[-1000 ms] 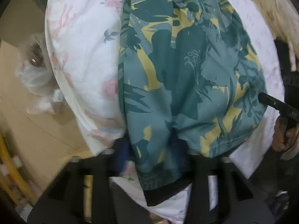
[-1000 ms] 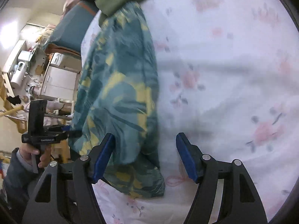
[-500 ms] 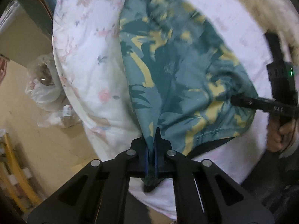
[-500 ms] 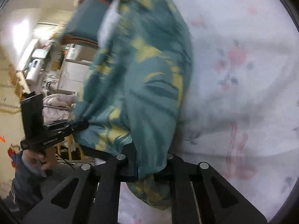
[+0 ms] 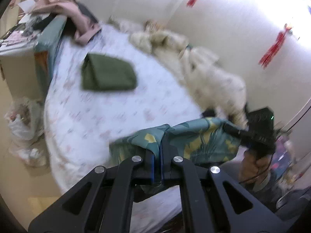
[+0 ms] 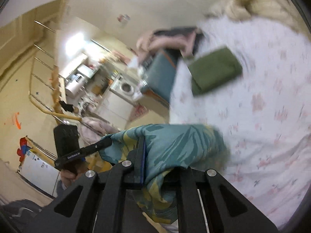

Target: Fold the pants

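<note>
Holding one edge of the teal-and-yellow pants [image 5: 196, 139] between them, the left gripper [image 5: 159, 151] and right gripper [image 6: 153, 155] are each clamped on cloth. A second ago the pants lay spread flat on the flowered bedsheet [image 5: 120, 108] with both pairs of jaws apart; now that edge is raised at the near end of the bed, seemingly ready to be carried over for a fold. Folded green garment [image 5: 107, 73]: far on the sheet. Plastic bag [image 5: 20, 120]: left on floor, contents unclear.
</note>
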Tool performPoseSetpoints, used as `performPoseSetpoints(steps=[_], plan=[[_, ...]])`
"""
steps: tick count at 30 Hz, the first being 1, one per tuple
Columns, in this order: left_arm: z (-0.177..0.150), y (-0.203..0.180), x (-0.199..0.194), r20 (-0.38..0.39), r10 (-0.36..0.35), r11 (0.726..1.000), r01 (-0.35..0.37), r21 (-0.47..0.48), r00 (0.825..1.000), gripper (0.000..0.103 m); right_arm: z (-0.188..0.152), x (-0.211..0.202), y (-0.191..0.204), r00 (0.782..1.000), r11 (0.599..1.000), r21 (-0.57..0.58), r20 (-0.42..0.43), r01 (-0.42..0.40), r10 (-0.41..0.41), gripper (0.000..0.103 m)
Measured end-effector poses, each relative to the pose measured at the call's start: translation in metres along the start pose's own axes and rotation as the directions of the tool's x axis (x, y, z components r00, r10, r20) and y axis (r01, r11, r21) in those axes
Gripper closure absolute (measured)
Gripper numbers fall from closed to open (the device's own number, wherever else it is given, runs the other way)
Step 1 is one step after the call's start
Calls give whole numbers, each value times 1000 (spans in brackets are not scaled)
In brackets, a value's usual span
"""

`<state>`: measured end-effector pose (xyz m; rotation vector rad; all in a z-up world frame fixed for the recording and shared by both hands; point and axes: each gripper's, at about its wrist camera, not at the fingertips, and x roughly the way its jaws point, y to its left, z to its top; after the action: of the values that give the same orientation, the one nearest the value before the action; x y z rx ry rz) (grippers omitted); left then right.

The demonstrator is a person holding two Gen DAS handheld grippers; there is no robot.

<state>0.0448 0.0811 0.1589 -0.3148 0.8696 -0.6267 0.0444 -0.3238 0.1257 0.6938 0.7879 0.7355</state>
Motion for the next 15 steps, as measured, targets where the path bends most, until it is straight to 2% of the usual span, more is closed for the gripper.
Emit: performPoseSetpoints(steps=[2,5,11,14,15], plan=[[15,-17,-7,52,-20,1000,19,6,998,101,14,-17,12,1000,1000,3,23,-15,15,94],[34,-29,0,91,-21,1000,19,20,996,101,30,-35,24,999,1000,-16,45,8,-7,94],[70,-25,32,138,33,999,-30,-20,990,101,73,-26,4,997,998,-20,43,62,-62,94],[76,-28,43,181,84,996,-89,23,980,101,88,-18,-3,995,996,-30,56,86,-84,94],[73,-28,45,185,82,996,-89,29,979,101,90,-15,-3,994,994,-51,59,96,-93,94]])
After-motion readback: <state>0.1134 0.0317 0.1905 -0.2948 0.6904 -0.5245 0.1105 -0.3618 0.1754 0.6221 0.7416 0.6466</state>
